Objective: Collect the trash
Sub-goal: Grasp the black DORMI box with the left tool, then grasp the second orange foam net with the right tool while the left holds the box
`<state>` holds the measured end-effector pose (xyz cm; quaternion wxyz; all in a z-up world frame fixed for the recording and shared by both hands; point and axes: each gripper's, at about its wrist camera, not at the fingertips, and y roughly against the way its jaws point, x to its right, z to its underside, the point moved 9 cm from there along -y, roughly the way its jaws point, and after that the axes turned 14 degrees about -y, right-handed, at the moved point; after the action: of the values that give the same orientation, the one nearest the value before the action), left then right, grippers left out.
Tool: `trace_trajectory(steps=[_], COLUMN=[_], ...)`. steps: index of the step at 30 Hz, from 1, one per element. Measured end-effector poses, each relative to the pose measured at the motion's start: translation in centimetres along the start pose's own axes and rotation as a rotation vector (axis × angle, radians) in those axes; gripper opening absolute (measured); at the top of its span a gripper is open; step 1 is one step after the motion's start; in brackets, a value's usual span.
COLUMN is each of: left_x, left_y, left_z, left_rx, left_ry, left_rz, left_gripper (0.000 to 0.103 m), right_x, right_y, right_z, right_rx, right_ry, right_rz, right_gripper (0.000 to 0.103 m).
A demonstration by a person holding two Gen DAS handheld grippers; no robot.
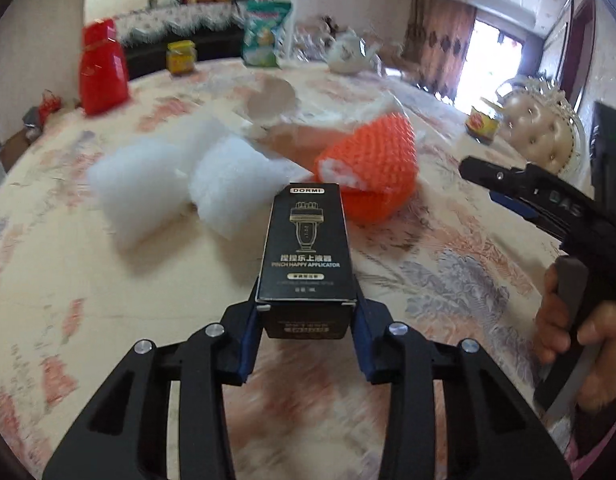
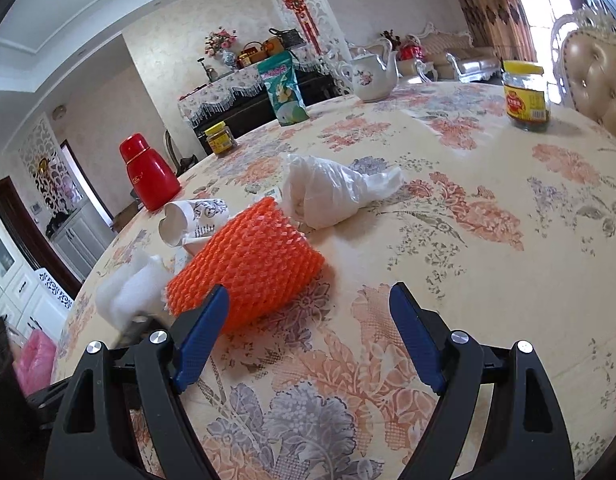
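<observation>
Here the left tool (image 1: 306, 316) grips a black box (image 1: 307, 248) by its near end, blue pads pressed to both sides, so the box juts out over the tabletop (image 1: 448, 272), just on the near side of the orange foam net (image 1: 372, 168). The white foam pieces (image 1: 180, 184) lie left of that net. The right tool (image 2: 310, 304), tilted downward, hangs wide open and empty, its left finger close beside the net, likely the next piece of trash.
</observation>
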<state>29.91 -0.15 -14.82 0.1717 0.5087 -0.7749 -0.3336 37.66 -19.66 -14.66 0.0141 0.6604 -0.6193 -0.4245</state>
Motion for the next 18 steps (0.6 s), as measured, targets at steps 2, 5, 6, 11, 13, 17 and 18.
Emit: trace_trajectory(steps=[2, 5, 6, 11, 13, 17, 18], left_x=[-1.7, -3.6, -4.0, -5.2, -5.7, -6.0, -6.1], left_y=[1.5, 2.5, 2.7, 4.4, 4.8, 5.8, 6.1], left_z=[0.8, 1.9, 2.1, 2.8, 3.1, 3.6, 3.8], left_rx=[0.027, 0.034, 0.037, 0.061, 0.057, 0.066, 0.070], left_ry=[0.035, 0.079, 0.097, 0.124, 0.130, 0.137, 0.135], left_rz=[-0.040, -0.066, -0.055, -0.083, -0.110, -0.144, -0.151], left_gripper=[0.038, 0.038, 0.038, 0.038, 0.038, 0.038, 0.038], right_x=[0.0, -0.7, -1.0, -2.5, -2.9, -3.6, -3.8], right_y=[-0.2, -0.3, -0.3, -1.1, -1.9, -3.6, -3.9], right_z=[0.2, 0.5, 0.5, 1.8, 2.4, 2.5, 2.4], right_rx=[-0.011, -0.006, -0.004, -0.047, -0.082, -0.127, -0.131], right_ry=[-0.003, 0.033, 0.048, 0.071, 0.033, -0.078, -0.098], right_rz=[0.005, 0.021, 0.026, 0.042, 0.046, 0.055, 0.050], right_gripper=[0.078, 0.078, 0.078, 0.078, 0.078, 0.078, 0.078])
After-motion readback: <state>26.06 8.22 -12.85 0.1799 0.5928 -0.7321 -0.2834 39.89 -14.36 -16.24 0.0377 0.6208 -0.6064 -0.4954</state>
